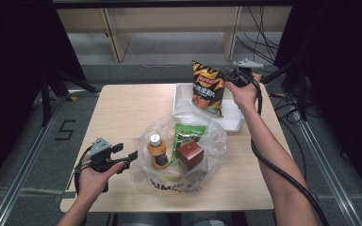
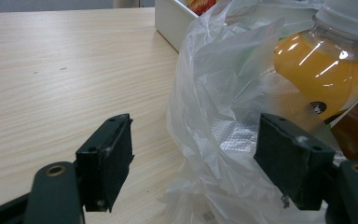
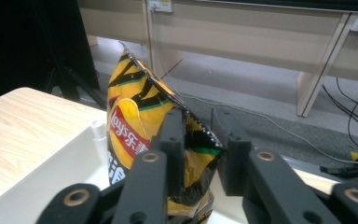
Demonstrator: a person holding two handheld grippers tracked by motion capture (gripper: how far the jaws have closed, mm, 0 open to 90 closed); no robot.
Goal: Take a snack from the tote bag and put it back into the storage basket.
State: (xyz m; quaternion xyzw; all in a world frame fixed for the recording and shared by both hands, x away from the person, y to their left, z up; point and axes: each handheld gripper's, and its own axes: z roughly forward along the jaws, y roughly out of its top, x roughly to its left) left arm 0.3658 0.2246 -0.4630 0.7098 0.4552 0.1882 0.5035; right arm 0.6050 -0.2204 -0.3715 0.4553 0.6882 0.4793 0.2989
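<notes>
At the left of the high view we see the left gripper (image 1: 131, 157) held low over the surface (image 1: 122, 108), its tips just beside the near-left edge of a clear plastic bag (image 1: 181, 150). The left gripper view adds what that angle cannot: the left gripper's (image 2: 193, 154) jaws stand wide apart, and a fold of the plastic bag (image 2: 223, 107) bulges between them, lying against the right-hand jaw while the left-hand one is clear of it, so nothing is clamped. Just ahead of that right-hand jaw, inside the bag, stands an orange juice bottle (image 2: 319, 70). From above we can also make out the orange juice bottle (image 1: 157, 151) upright beside a green packet (image 1: 187, 136) and a brown box (image 1: 191, 155), which the close view barely shows. Further right, a white tray (image 1: 233, 117) sits beyond the bag, and the chip bag (image 1: 208, 87) stands upright in it. The right gripper (image 1: 231, 77) meets the chip bag at its top right corner. In the right gripper view the right gripper (image 3: 198, 140) has its jaws slightly parted, the crimped top corner of the chip bag (image 3: 135, 126) lying between them; we see a gap at the right-hand jaw, so the pinch looks loosened.
</notes>
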